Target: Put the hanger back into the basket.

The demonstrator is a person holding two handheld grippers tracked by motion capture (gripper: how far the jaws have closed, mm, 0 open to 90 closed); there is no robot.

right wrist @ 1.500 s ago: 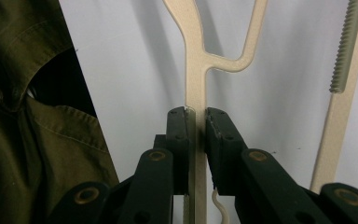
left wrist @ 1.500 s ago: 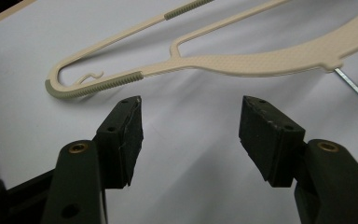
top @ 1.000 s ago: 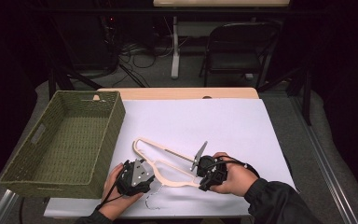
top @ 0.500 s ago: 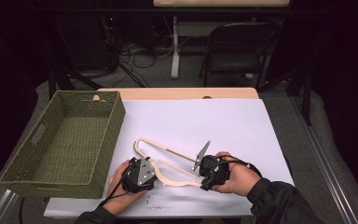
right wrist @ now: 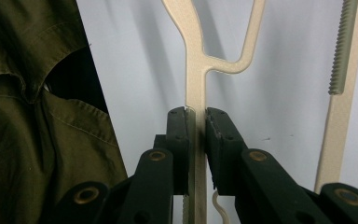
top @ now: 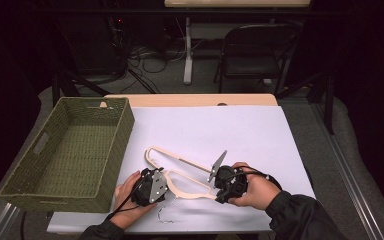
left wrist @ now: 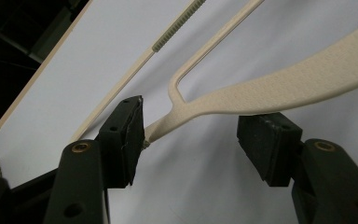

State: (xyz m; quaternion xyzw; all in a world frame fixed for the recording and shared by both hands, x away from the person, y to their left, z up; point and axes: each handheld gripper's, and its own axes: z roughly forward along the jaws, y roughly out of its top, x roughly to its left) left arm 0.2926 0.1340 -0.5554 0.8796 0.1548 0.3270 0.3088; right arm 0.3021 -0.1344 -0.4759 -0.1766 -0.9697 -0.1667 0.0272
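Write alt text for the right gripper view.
The right gripper is shut on a beige plastic hanger, its two black jaws pinching a flat arm edge-on. The hanger lies over a white table, with an olive-green sleeve at the left.

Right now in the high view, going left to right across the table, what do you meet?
Green woven basket → left gripper, jaws apart around one end of the hanger → beige hanger lying on the white tabletop → right gripper, clamped on the hanger's other end.
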